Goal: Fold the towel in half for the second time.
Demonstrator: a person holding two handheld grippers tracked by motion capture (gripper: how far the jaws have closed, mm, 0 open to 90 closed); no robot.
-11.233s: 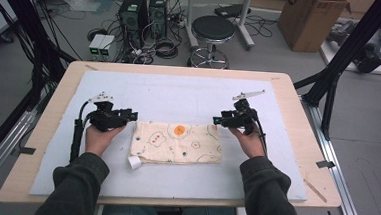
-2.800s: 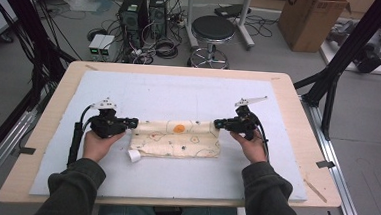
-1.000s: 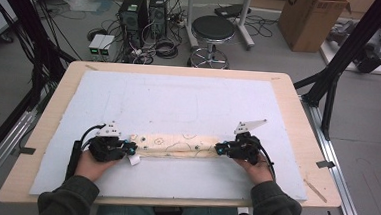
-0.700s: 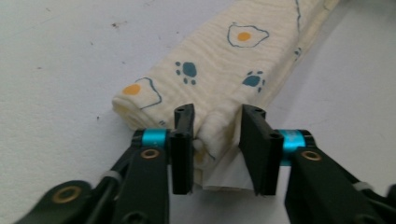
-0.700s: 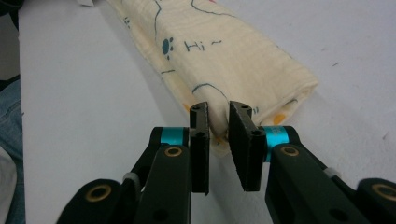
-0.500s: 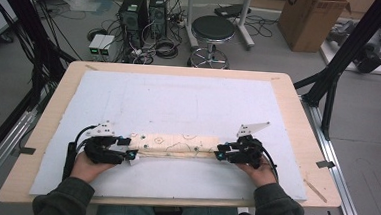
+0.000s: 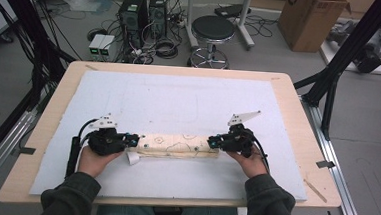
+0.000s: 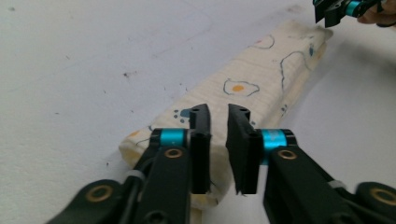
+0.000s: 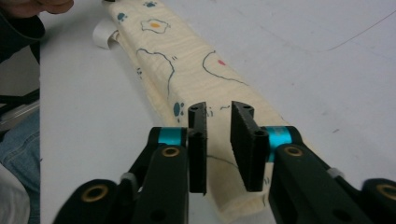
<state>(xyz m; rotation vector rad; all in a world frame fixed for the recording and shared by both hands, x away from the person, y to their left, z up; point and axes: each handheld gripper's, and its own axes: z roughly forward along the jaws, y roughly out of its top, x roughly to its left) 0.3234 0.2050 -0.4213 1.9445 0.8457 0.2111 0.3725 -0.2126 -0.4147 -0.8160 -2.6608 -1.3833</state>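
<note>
In the high view the left claw (image 7: pixel 132 140) sits at the lower left of the white mat (image 7: pixel 179 102) that covers the counter (image 7: pixel 298 114), held in the person's left hand (image 7: pixel 92 159). Its tips meet the left end of a folded cloth (image 7: pixel 178 146), a long cream strip printed with small fried eggs and blue marks, lying flat across the lower middle of the mat. In the left gripper view the left claw's jaws stand a little apart over that end of the cloth (image 8: pixel 247 88), with a narrow gap between them and nothing pinched in it. A small white tag (image 7: pixel 133 158) pokes out from under the cloth just below its left end. At the right end of the strip, in the high view, the right claw (image 7: pixel 215 141) touches the cloth, held in the right hand (image 7: pixel 250 161). The right gripper view shows the right claw's jaws also slightly apart above the cloth (image 9: pixel 187 65), gripping nothing, with the strip running away toward the upper left of that frame.
</note>
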